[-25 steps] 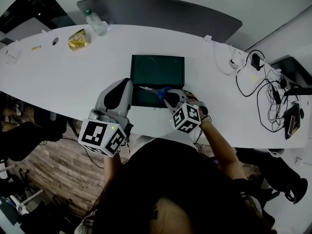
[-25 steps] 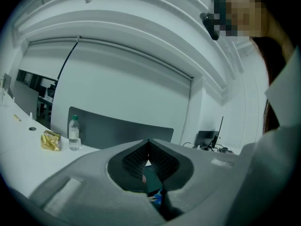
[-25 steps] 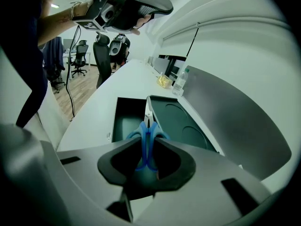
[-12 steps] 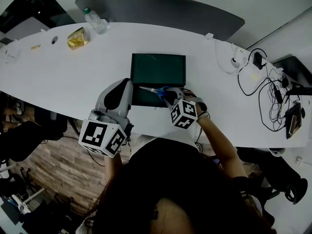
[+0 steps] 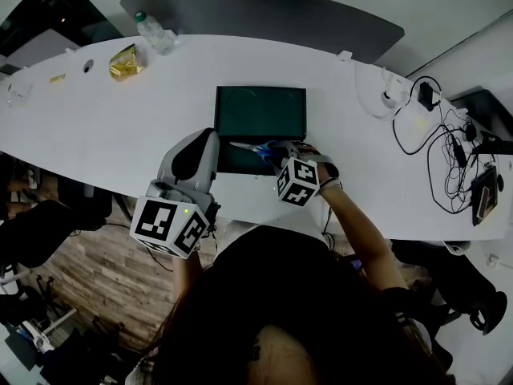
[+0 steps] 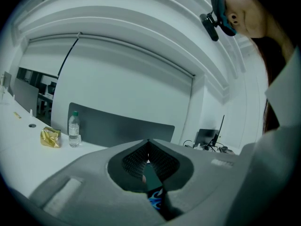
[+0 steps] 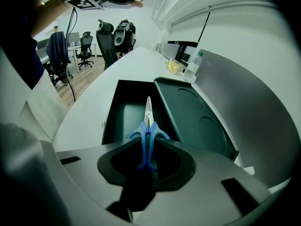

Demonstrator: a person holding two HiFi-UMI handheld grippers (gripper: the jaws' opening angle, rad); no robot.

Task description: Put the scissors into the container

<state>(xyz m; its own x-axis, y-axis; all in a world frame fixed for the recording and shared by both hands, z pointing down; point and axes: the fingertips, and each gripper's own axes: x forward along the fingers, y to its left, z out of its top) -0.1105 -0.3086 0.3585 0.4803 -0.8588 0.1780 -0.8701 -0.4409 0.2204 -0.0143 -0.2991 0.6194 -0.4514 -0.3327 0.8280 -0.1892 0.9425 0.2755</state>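
Observation:
Blue-handled scissors sit between the jaws of my right gripper, which is shut on the handles. The blades point forward and down over the open dark green container, whose lid lies folded back to the right. In the head view the scissors hang over the container's near half, with the right gripper at its near right corner. My left gripper rests by the container's left edge. In its own view the left gripper is shut, holding nothing.
A water bottle and a gold snack bag stand at the far left of the white table. Cables and chargers sprawl at the right. A grey panel backs the table. Office chairs stand beyond it.
My right gripper has sunk toward the container with the scissors and tipped further down. The left gripper has kept still.

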